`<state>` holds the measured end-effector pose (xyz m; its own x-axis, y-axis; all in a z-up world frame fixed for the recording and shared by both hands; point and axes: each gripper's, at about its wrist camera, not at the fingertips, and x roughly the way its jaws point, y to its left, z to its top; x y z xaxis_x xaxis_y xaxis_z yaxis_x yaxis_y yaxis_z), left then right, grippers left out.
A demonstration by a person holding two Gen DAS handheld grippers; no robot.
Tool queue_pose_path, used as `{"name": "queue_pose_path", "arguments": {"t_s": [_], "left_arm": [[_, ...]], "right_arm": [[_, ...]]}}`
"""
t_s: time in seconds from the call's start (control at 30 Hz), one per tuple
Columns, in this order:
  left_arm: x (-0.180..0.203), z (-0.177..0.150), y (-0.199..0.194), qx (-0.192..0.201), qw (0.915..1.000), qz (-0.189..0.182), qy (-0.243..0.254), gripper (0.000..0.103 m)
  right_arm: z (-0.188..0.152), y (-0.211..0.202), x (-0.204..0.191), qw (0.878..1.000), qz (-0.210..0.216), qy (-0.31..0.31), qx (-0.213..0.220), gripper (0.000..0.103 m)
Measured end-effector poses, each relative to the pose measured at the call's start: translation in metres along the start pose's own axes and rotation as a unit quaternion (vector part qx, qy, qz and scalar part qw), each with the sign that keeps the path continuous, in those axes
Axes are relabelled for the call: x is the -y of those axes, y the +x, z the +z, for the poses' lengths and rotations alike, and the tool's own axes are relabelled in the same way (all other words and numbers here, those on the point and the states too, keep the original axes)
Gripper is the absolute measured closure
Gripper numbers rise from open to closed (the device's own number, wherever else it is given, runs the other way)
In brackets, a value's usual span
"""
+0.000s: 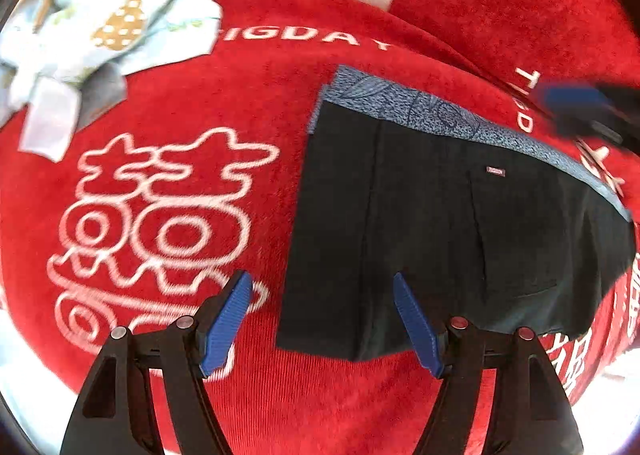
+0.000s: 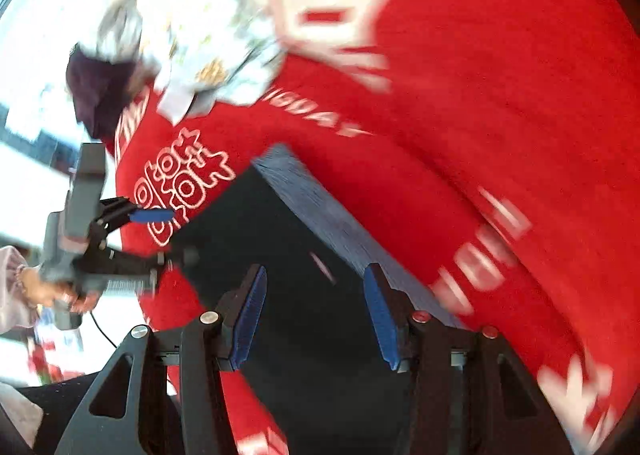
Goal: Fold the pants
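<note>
**Squaring up the folded pants**

Pants (image 1: 440,223) lying as a compact dark rectangle on the red blanket (image 1: 248,183), to the right of the white printed emblem (image 1: 152,231). Blue patterned band (image 1: 432,111) showing along the far edge, small label (image 1: 495,171) facing up. Seemingly late in the fold, perhaps one more fold or only a tidy-up left.

Left hand-held gripper (image 1: 322,319) spread wide and empty, hovering over the near left corner of the pants: one pad over bare blanket, the other over dark cloth. Right hand-held gripper (image 2: 314,315) likewise released, holding nothing, poised above the dark fabric near the patterned band; that view badly motion-blurred, so exact contact impossible to judge.

For a clean next fold: pinch both layers together at matching corners, one gripper per side; lift just enough to clear the blanket; carry both corners across evenly; lay edge onto edge, then press flat. Worth avoiding: snagging the plush blanket along with the cloth. Pale printed garment (image 1: 108,7) heaped well apart at the far left, out of the way.
</note>
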<state>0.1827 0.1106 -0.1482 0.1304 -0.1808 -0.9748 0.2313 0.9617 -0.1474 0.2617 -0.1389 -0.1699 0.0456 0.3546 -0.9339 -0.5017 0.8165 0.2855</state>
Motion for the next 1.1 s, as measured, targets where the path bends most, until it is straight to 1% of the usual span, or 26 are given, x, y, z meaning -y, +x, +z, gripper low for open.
{"name": "queue_pose_path", "arguments": {"t_s": [0.1, 0.13, 0.23, 0.27, 0.3, 0.33, 0.37, 0.4, 0.43, 0.53, 0.57, 0.6, 0.63, 0.67, 0.7, 0.73, 0.8, 0.83, 0.9, 0.93, 0.97, 1.03, 1.07, 1.1], "left_arm": [[-0.003, -0.001, 0.008, 0.006, 0.9989, -0.045, 0.005, 0.029], [-0.003, -0.002, 0.010, 0.006, 0.9983, -0.058, 0.005, 0.029], [-0.002, -0.006, 0.013, 0.009, 0.9966, -0.081, 0.013, 0.030], [-0.001, -0.008, 0.013, 0.012, 0.9962, -0.084, 0.016, 0.036], [0.000, -0.010, 0.013, 0.014, 0.9961, -0.084, 0.022, 0.037], [-0.001, -0.012, 0.011, 0.016, 0.9959, -0.086, 0.023, 0.037], [-0.003, -0.016, 0.009, 0.017, 0.9955, -0.091, 0.021, 0.039], [-0.005, -0.019, 0.007, 0.016, 0.9951, -0.097, 0.013, 0.043], [-0.008, -0.023, 0.005, 0.015, 0.9947, -0.101, 0.008, 0.044], [-0.011, -0.039, -0.003, 0.018, 0.9936, -0.111, 0.004, 0.044], [-0.011, -0.045, -0.005, 0.018, 0.9938, -0.110, 0.005, 0.044], [-0.011, -0.052, -0.002, 0.015, 0.9953, -0.095, 0.009, 0.044], [-0.012, -0.058, 0.000, 0.013, 0.9971, -0.074, 0.010, 0.044], [-0.012, -0.061, 0.001, 0.009, 0.9984, -0.055, 0.007, 0.044], [-0.015, -0.063, -0.001, 0.006, 0.9983, -0.057, -0.004, 0.044], [-0.015, -0.060, -0.007, 0.009, 0.9983, -0.056, -0.013, 0.044], [-0.014, -0.052, -0.024, 0.032, 0.9985, -0.041, -0.015, 0.044], [-0.012, -0.045, -0.034, 0.048, 0.9979, -0.043, -0.011, 0.044], [-0.003, -0.026, -0.040, 0.061, 0.9969, -0.050, -0.006, 0.041], [0.004, -0.014, -0.037, 0.065, 0.9967, -0.047, -0.005, 0.039], [0.010, -0.004, -0.031, 0.069, 0.9967, -0.041, -0.006, 0.035], [0.017, 0.020, -0.005, 0.070, 0.9973, -0.020, -0.010, 0.034], [0.018, 0.028, 0.009, 0.061, 0.9981, -0.002, -0.011, 0.034], [0.018, 0.037, 0.033, 0.035, 0.9990, 0.023, -0.016, 0.031]], "right_arm": [[0.040, 0.053, -0.011, 0.999, -0.005, -0.020, -0.031, 0.048], [0.048, 0.066, -0.013, 0.999, -0.011, -0.023, -0.037, 0.048], [0.066, 0.095, -0.018, 0.998, -0.020, -0.022, -0.052, 0.048], [0.070, 0.104, -0.019, 0.998, -0.011, -0.021, -0.064, 0.053], [0.071, 0.111, -0.020, 0.997, 0.002, -0.022, -0.076, 0.064], [0.072, 0.114, -0.022, 0.996, 0.008, -0.024, -0.085, 0.088], [0.073, 0.114, -0.026, 0.996, 0.006, -0.026, -0.089, 0.096], [0.074, 0.111, -0.029, 0.996, 0.011, -0.028, -0.090, 0.097], [0.073, 0.104, -0.035, 0.996, 0.021, -0.034, -0.085, 0.097], [0.071, 0.080, -0.054, 0.994, 0.068, -0.048, -0.075, 0.097], [0.073, 0.079, -0.057, 0.993, 0.078, -0.045, -0.074, 0.097], [0.075, 0.084, -0.057, 0.993, 0.082, -0.038, -0.078, 0.097], [0.078, 0.095, -0.056, 0.994, 0.069, -0.035, -0.081, 0.097], [0.080, 0.108, -0.056, 0.995, 0.042, -0.032, -0.085, 0.097], [0.081, 0.126, -0.053, 0.995, 0.003, -0.026, -0.094, 0.097], [0.081, 0.138, -0.047, 0.996, -0.011, -0.011, -0.093, 0.092], [0.081, 0.131, -0.039, 0.997, -0.027, 0.033, -0.061, 0.068], [0.078, 0.121, -0.036, 0.997, -0.029, 0.052, -0.047, 0.049], [0.063, 0.096, -0.030, 0.996, -0.008, 0.081, -0.026, 0.049], [0.051, 0.083, -0.026, 0.995, -0.004, 0.099, -0.021, 0.052], [0.040, 0.073, -0.021, 0.993, -0.003, 0.115, -0.018, 0.056], [0.009, 0.059, -0.008, 0.987, -0.002, 0.160, -0.012, 0.057], [-0.008, 0.056, 0.002, 0.983, -0.005, 0.181, -0.016, 0.057], [-0.028, 0.058, 0.014, 0.979, -0.023, 0.202, -0.032, 0.057]]}}
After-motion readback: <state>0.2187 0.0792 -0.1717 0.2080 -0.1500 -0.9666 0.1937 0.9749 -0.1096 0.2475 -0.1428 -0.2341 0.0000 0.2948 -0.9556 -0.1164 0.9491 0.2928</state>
